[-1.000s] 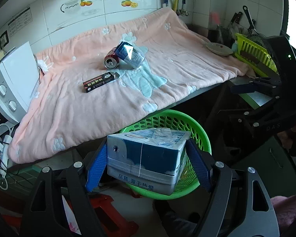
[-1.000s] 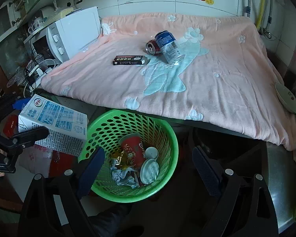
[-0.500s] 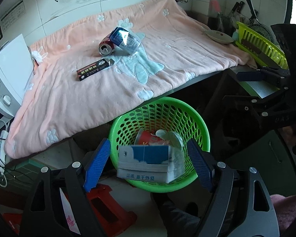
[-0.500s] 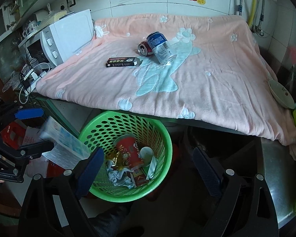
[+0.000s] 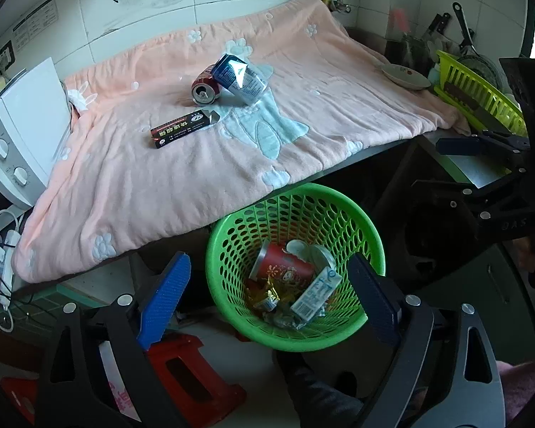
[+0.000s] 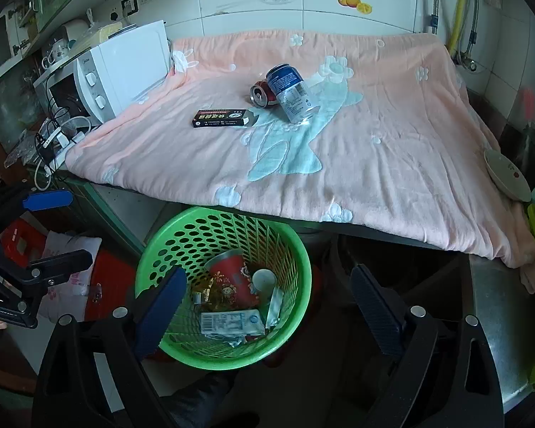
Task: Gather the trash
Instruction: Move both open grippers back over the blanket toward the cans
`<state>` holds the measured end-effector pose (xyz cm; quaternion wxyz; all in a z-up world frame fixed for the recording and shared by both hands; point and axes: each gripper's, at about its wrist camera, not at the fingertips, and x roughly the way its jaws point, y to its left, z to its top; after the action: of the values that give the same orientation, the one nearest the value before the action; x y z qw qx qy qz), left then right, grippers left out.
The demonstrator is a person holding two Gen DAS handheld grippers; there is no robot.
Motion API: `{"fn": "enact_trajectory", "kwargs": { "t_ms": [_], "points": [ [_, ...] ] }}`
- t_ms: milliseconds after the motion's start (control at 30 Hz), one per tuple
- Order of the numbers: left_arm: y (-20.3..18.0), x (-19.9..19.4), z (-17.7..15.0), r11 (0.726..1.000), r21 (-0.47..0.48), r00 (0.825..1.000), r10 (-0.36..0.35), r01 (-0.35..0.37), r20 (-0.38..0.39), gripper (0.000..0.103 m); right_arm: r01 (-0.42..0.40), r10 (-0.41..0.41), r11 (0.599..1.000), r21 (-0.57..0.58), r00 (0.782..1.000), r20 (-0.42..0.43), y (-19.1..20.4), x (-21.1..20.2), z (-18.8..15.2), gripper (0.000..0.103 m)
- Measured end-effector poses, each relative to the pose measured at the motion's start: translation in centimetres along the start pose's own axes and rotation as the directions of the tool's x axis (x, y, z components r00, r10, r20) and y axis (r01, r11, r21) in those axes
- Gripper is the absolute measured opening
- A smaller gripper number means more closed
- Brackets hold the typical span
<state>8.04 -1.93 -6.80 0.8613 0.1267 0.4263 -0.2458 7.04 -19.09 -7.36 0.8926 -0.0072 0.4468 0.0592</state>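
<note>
Left gripper [image 5: 269,297] spread wide and empty above green mesh basket [image 5: 232,228] at lower centre, milk carton [image 5: 315,294] lying inside among a red paper cup [image 5: 283,262] (long axis slanting upper right), right gripper [image 6: 267,312] likewise wide, holding nothing, blue can [image 6: 291,92], red can [image 6: 262,94] and black box [image 6: 221,118] lying on pink blanket [image 6: 374,164], upper centre.

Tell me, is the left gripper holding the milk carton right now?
No, the left gripper is open and empty; the milk carton lies inside the green basket.
</note>
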Motion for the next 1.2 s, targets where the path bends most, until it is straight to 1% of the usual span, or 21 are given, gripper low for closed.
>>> {"fn": "enact_trajectory", "kwargs": {
  "t_ms": [367, 633, 967, 1200],
  "points": [
    [1.8, 0.3, 0.9, 0.998, -0.061, 0.999, 0.027, -0.026, 0.016, 0.09, 0.0, 0.0, 1.0, -0.006, 1.0, -0.005, -0.1, 0.9, 0.9, 0.09],
    [3.0, 0.8, 2.0, 0.995, -0.088, 0.998, 0.051, -0.048, 0.031, 0.09, -0.004, 0.004, 1.0, -0.018, 1.0, -0.009, -0.1, 1.8, 2.1, 0.09],
    [5.6, 1.5, 3.9, 0.988, -0.132, 0.995, 0.092, -0.085, 0.047, 0.09, 0.002, -0.002, 0.999, -0.042, 1.0, -0.007, -0.4, 3.8, 5.2, 0.09],
    [7.6, 2.5, 5.3, 0.982, -0.158, 0.992, 0.116, -0.107, 0.049, 0.09, 0.009, -0.009, 0.998, -0.059, 1.0, -0.006, -0.9, 6.1, 8.4, 0.09]
  ]
}}
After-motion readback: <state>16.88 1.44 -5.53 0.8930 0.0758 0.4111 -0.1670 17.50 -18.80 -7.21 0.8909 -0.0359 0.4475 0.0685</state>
